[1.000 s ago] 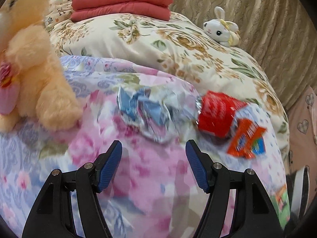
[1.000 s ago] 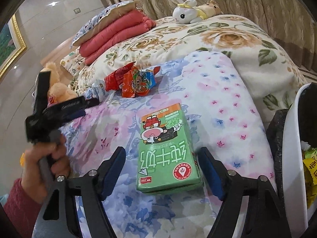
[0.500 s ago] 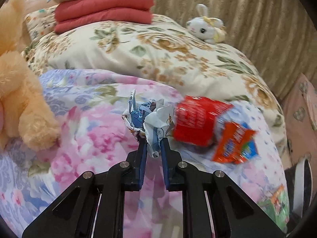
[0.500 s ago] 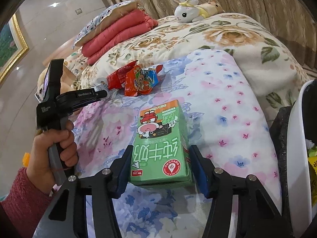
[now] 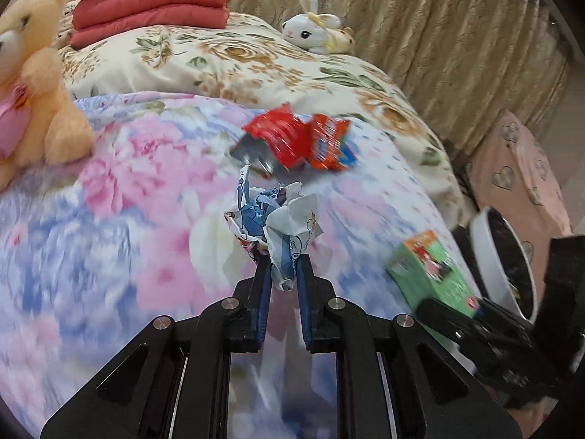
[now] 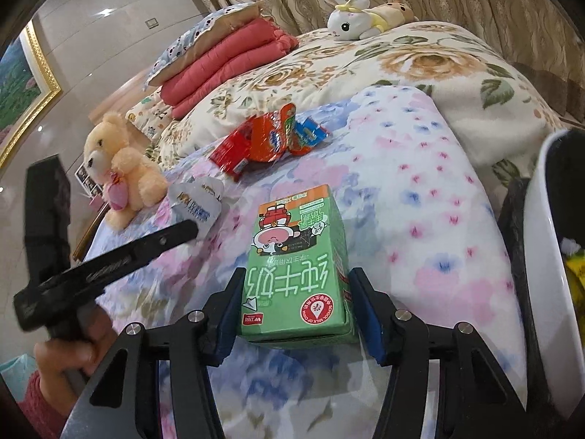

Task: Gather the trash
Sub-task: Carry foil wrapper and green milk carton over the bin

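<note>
My left gripper [image 5: 284, 269] is shut on a crumpled blue-and-white wrapper [image 5: 278, 219] and holds it above the floral blanket [image 5: 109, 201]. The right wrist view shows that same wrapper [image 6: 197, 201] at the left gripper's tip. My right gripper [image 6: 298, 281] is shut on a green milk carton [image 6: 296, 274], with a pad pressed on each side. Whether the carton still rests on the blanket I cannot tell. Red and orange snack wrappers [image 5: 296, 142] [image 6: 267, 139] lie together farther up the blanket. A white bin with a black liner [image 6: 541, 219] [image 5: 501, 256] stands at the right of the bed.
A peach teddy bear [image 6: 117, 168] sits on the left of the blanket. A white rabbit plush [image 6: 351, 18] lies on the rose-patterned quilt [image 6: 420, 62] behind. Folded red quilts [image 6: 226, 55] are stacked at the back left. A pink heart-patterned box [image 5: 523, 168] stands beyond the bin, by the curtains.
My left gripper closed on the crumpled wrapper and carried it off to the right. My right gripper closed on the milk carton and stayed where it was.
</note>
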The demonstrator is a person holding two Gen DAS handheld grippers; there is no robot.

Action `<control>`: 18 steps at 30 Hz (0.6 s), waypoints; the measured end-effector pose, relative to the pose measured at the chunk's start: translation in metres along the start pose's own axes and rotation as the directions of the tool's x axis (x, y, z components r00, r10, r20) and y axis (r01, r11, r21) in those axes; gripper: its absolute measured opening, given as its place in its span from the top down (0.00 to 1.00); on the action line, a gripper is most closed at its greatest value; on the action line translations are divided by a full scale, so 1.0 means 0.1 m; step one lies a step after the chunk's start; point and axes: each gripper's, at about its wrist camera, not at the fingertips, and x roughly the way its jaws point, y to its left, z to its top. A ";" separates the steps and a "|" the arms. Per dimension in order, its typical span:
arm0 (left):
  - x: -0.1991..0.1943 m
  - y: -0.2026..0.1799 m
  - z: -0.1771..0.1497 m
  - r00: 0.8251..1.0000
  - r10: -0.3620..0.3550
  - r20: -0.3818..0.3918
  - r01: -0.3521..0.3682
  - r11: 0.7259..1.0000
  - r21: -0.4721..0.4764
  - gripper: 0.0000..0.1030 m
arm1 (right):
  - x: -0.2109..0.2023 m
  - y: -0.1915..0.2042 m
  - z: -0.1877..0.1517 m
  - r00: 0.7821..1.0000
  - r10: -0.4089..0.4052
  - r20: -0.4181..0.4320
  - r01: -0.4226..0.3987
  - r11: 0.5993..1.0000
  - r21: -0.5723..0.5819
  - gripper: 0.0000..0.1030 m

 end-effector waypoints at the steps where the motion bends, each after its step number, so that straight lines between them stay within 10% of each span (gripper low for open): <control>1: -0.09 -0.03 -0.07 1.000 -0.008 0.003 0.008 1.000 -0.003 0.88 | -0.03 0.01 -0.03 1.000 0.000 0.003 0.000 1.000 -0.002 0.45; 12: -0.40 -0.11 -0.52 1.000 -0.018 -0.022 0.018 1.000 -0.019 0.88 | -0.14 0.04 -0.08 0.998 -0.061 0.004 0.061 0.998 -0.035 0.29; 18: -0.47 -0.15 -0.62 1.000 -0.017 -0.021 0.017 1.000 -0.016 0.88 | -0.13 0.11 -0.16 0.996 -0.092 -0.012 0.090 0.992 -0.084 0.47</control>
